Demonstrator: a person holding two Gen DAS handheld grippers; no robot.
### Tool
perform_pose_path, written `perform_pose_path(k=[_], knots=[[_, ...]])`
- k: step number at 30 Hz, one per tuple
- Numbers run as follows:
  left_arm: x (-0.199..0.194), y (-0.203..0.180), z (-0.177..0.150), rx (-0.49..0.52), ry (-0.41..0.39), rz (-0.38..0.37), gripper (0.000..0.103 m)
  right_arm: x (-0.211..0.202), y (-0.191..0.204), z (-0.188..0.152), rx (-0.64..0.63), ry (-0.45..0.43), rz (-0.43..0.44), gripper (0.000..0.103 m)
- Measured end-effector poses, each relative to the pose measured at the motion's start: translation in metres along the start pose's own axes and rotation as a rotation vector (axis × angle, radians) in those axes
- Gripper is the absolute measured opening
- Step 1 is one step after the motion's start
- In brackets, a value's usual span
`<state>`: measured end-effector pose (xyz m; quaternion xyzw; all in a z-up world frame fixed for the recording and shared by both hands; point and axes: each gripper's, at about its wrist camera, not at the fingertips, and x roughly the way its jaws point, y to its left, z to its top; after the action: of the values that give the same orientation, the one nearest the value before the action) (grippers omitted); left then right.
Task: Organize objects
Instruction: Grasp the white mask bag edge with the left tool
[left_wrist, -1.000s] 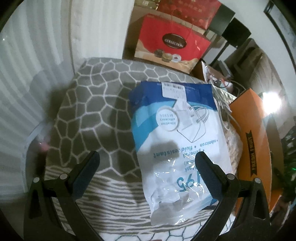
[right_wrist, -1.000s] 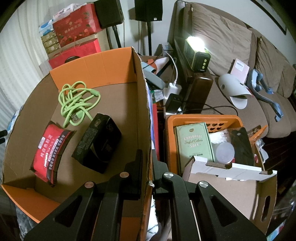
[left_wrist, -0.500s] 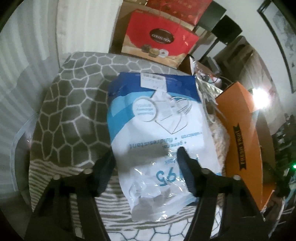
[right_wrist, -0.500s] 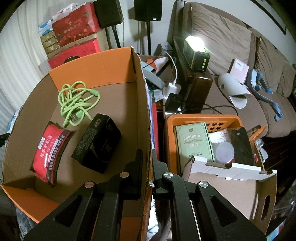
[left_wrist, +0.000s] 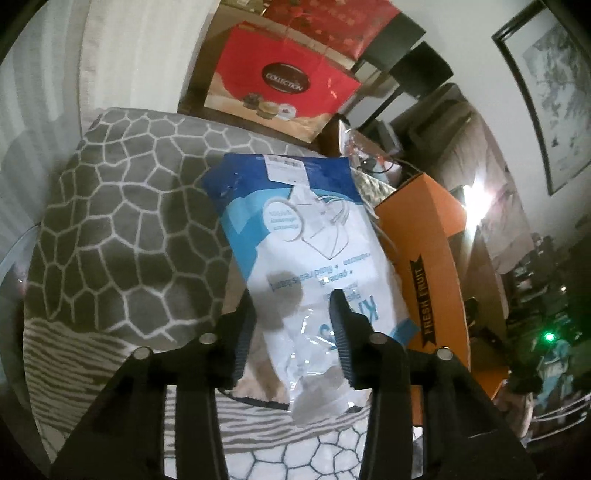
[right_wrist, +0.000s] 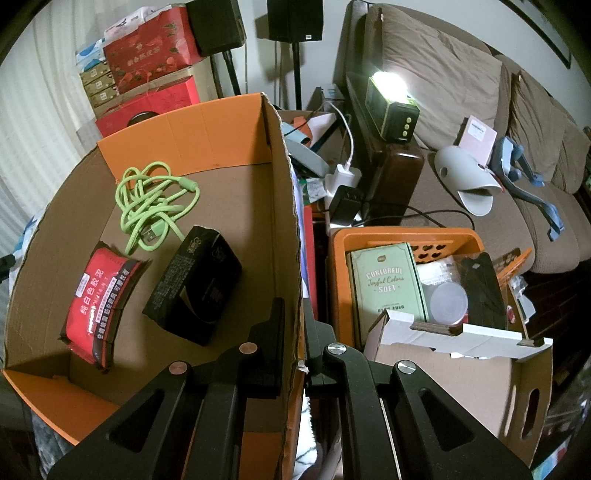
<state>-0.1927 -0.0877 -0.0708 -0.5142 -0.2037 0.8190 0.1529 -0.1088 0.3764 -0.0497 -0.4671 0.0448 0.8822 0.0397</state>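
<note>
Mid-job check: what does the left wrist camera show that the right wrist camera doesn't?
Left wrist only: the left gripper, fingers either side of the mask packet on the grey patterned blanket.
Right wrist only: the right gripper shut on the box wall; green cable, red packet and black box inside.
Both: the orange cardboard box.

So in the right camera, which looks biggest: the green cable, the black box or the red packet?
1. black box
2. red packet and green cable: look about alike, so no ranking. The cable lies farther from the camera.
</note>
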Motion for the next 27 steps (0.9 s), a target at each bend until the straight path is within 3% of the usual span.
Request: perform_pose_path(k=[4,8,12,15,19,27], knots=[[0.009,0.005,0.003,-0.045,0.024,-0.023,0.051,0.000,0.000,0.000,0.000,0.000,0.000,0.006],[0.013,0.010,0.001,-0.070,0.022,-0.032,0.051,0.000,0.001,0.000,-0.004,0.001,-0.004,0.006],[0.016,0.010,0.001,-0.073,0.022,-0.017,0.013,0.000,0.000,0.000,0.001,0.001,0.001,0.006],[0.013,0.011,0.003,-0.083,0.002,-0.012,0.005,0.000,0.000,-0.001,-0.001,0.000,0.000,0.006],[0.000,0.005,0.003,-0.070,-0.041,-0.018,0.004,0.000,-0.003,-0.004,-0.005,0.001,-0.005,0.006],[-0.048,-0.021,0.015,-0.035,-0.129,-0.110,0.003,0.000,-0.003,-0.004,-0.002,0.001,-0.004,0.006]])
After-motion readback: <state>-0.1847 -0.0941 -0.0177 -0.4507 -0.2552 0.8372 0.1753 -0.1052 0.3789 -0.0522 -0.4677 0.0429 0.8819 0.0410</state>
